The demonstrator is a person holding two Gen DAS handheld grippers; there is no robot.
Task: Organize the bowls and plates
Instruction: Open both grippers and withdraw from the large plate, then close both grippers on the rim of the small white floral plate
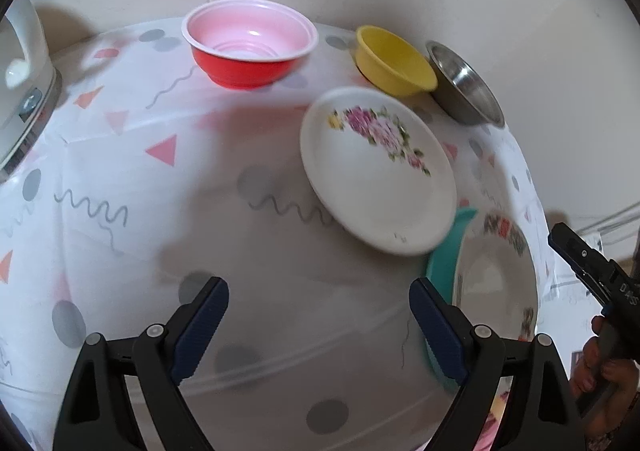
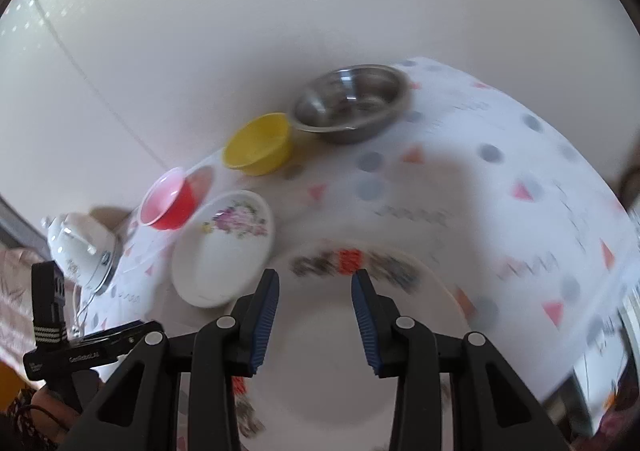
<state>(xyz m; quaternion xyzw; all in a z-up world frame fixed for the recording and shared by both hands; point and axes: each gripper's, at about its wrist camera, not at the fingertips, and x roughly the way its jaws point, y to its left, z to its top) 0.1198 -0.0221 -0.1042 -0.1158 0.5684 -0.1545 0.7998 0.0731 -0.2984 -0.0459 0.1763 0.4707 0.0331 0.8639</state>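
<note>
A small white plate with pink flowers [image 1: 376, 171] [image 2: 224, 247] lies mid-table. A larger patterned white plate [image 1: 496, 271] [image 2: 344, 335] sits on a teal plate [image 1: 448, 259] at the right edge. At the back stand a red bowl [image 1: 250, 47] [image 2: 170, 203], a yellow bowl [image 1: 394, 61] [image 2: 258, 143] and a steel bowl [image 1: 466, 85] [image 2: 352, 103]. My left gripper [image 1: 320, 315] is open above bare tablecloth, left of the teal plate. My right gripper [image 2: 316, 311] is open above the large plate and holds nothing.
A white kettle [image 1: 20, 63] [image 2: 80, 247] stands at the table's left side. The patterned tablecloth [image 1: 160, 179] covers the table, and a wall runs close behind the bowls. The table edge drops away on the right [image 2: 600, 331].
</note>
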